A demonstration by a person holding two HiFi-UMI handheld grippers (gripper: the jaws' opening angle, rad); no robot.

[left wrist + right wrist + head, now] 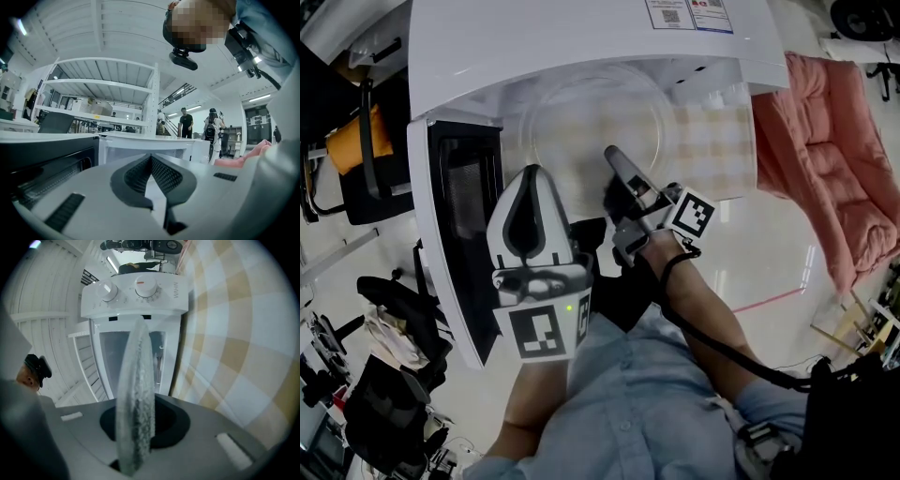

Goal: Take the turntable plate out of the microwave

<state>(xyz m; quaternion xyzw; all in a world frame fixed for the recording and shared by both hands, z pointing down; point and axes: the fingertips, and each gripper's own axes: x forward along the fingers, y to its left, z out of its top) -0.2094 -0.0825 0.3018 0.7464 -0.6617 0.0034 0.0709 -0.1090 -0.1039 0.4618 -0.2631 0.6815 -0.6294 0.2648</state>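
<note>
The clear glass turntable plate (591,117) hangs at the mouth of the white microwave (581,42), whose door (455,234) stands swung open to the left. My right gripper (615,157) is shut on the plate's near rim. In the right gripper view the plate (136,380) runs edge-on between the jaws of that gripper (136,432), with the microwave's knob panel (133,291) behind. My left gripper (530,178) hovers just left of the plate, beside the door. Its ribbed pads (140,176) meet with nothing between them.
A checked cloth (712,141) covers the table under the microwave. A pink cushioned seat (834,159) stands at the right, and dark chairs (366,150) at the left. White shelving (103,84) and standing people (186,123) show far off in the left gripper view.
</note>
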